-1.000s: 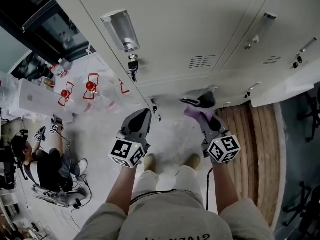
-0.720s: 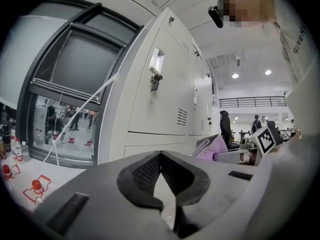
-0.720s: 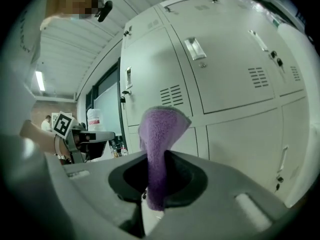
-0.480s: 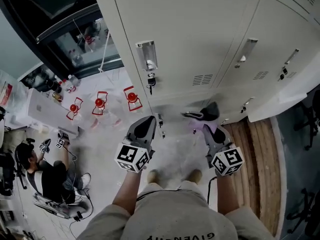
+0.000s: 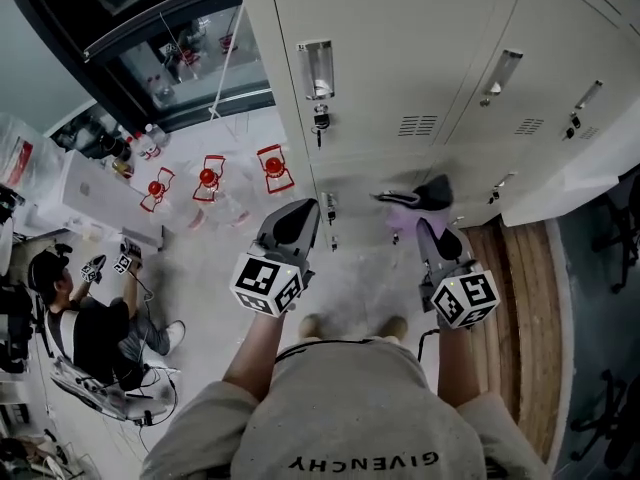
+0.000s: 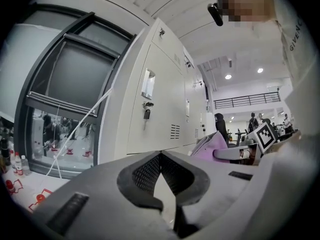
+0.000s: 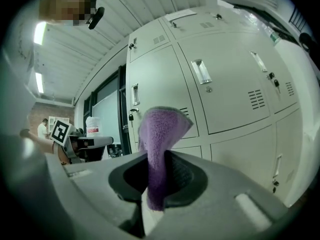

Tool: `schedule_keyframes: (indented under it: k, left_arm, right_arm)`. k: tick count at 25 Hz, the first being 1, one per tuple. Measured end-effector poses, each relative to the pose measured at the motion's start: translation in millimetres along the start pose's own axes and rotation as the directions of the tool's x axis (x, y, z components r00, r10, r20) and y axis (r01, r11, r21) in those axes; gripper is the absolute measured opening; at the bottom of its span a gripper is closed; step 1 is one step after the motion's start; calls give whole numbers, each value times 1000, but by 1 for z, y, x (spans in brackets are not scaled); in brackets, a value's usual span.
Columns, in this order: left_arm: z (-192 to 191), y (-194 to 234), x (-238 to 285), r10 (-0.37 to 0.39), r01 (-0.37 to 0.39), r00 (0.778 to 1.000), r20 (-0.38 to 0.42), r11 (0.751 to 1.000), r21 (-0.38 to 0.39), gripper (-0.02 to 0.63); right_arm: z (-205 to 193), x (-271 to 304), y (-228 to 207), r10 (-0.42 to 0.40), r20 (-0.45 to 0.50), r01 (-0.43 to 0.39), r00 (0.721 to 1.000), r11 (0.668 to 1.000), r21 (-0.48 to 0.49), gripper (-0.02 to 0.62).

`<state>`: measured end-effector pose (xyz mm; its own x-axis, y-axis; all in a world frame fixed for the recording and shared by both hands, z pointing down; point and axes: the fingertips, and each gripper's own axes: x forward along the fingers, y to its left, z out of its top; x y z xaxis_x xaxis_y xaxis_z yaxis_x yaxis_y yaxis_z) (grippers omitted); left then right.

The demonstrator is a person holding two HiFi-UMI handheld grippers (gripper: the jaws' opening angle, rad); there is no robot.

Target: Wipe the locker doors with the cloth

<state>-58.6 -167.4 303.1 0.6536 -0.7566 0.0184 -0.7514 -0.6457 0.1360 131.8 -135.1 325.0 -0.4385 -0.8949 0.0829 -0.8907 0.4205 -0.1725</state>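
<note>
A bank of pale grey lockers [image 5: 400,58] fills the top of the head view, its doors [image 7: 225,84] with recessed handles, vents and key locks. My right gripper [image 5: 425,216] is shut on a purple cloth [image 7: 157,144] that sticks up from between the jaws; the cloth [image 5: 405,220] hangs a short way off the lower locker doors, not touching them. My left gripper [image 5: 292,230] is shut with nothing in it, held level beside the right one, a little left of the lockers' end. A padlock [image 6: 146,114] hangs from the nearest door.
A dark-framed window [image 5: 180,58] runs left of the lockers, red objects [image 5: 208,178] on the pale floor below it. A person [image 5: 85,328] sits at lower left. Wooden flooring [image 5: 515,308] lies at right. My feet [image 5: 350,326] stand just below the grippers.
The view has swung so the lockers sit further right and more upright in frame. Both grippers keep their pose, shifted slightly right with the cloth still held.
</note>
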Motion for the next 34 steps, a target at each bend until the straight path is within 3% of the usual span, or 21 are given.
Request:
schedule_keyframes:
  k: [34]
  left_arm:
    - [-2,0,-11,-9,9,1000,8,1000,-16,-2]
  right_arm:
    - [-19,-3,11,-4,-44,4,999,1000,11,49]
